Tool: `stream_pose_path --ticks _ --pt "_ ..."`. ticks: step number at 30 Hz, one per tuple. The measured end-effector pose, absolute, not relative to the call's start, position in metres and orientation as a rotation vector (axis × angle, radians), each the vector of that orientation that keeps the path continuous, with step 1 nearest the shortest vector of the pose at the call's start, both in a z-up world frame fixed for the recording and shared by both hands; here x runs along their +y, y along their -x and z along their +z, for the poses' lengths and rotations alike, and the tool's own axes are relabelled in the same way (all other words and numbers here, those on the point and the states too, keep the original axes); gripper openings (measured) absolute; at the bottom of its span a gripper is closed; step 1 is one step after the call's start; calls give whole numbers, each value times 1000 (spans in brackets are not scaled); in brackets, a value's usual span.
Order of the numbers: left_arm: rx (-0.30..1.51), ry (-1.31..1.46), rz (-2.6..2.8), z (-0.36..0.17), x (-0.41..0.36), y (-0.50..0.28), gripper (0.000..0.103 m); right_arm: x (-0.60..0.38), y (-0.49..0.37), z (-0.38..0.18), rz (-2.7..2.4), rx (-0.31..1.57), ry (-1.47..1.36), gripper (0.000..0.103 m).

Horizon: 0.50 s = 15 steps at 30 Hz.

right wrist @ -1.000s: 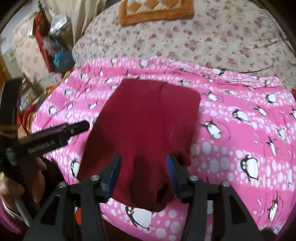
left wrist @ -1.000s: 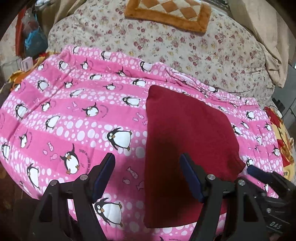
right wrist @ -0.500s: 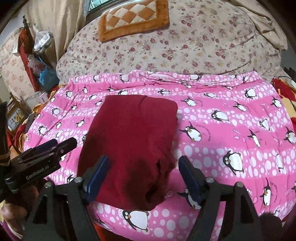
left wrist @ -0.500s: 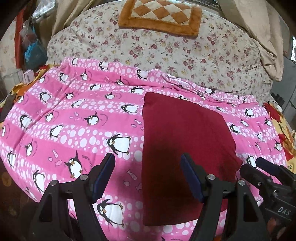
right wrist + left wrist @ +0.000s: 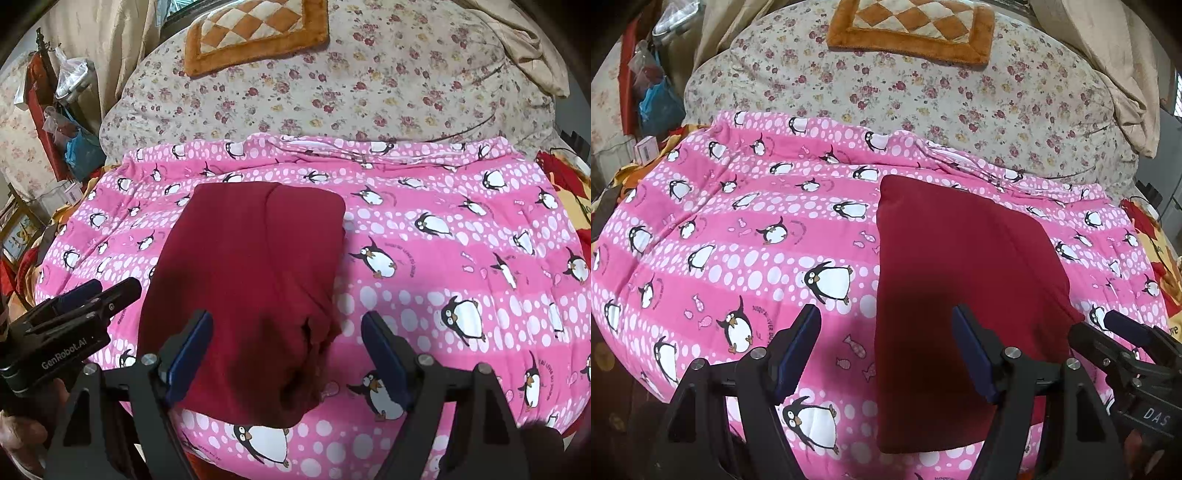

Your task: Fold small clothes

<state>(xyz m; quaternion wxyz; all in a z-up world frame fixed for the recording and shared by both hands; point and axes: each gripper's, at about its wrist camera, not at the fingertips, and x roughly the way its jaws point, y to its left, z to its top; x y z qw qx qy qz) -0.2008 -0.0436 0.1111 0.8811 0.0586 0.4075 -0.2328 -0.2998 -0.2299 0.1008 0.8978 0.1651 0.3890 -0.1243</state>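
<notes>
Left tool (image 5: 884, 347): jaws wide apart, holding nothing, raised above the near edge of the bed; its right finger (image 5: 973, 354) hangs over the cloth, its left finger over the blanket.
Right tool (image 5: 286, 350): jaws wide apart, holding nothing; its left finger (image 5: 190, 350) hangs over the cloth, its right finger over the blanket.
Tools, relation: side by side; each shows at the edge of the other's view.
Cloth (image 5: 960, 280): dark red, folded into a rough rectangle, lying flat on the blanket; the near right corner looks bunched and uneven.
Blanket (image 5: 757, 236): pink with penguins and white dots, spread over the bed.
Quilt (image 5: 369, 85): floral, behind the blanket.
Mat (image 5: 912, 31): orange with a checkered middle, resting on the quilt.
</notes>
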Motion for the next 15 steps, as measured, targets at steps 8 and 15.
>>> stream_pose_path --ticks 8,15 --pt "863 -125 -485 104 -46 198 53 -230 295 95 -252 824 -345 86" --pt "875 -127 -486 99 -47 196 53 -230 290 92 -253 831 -349 86"
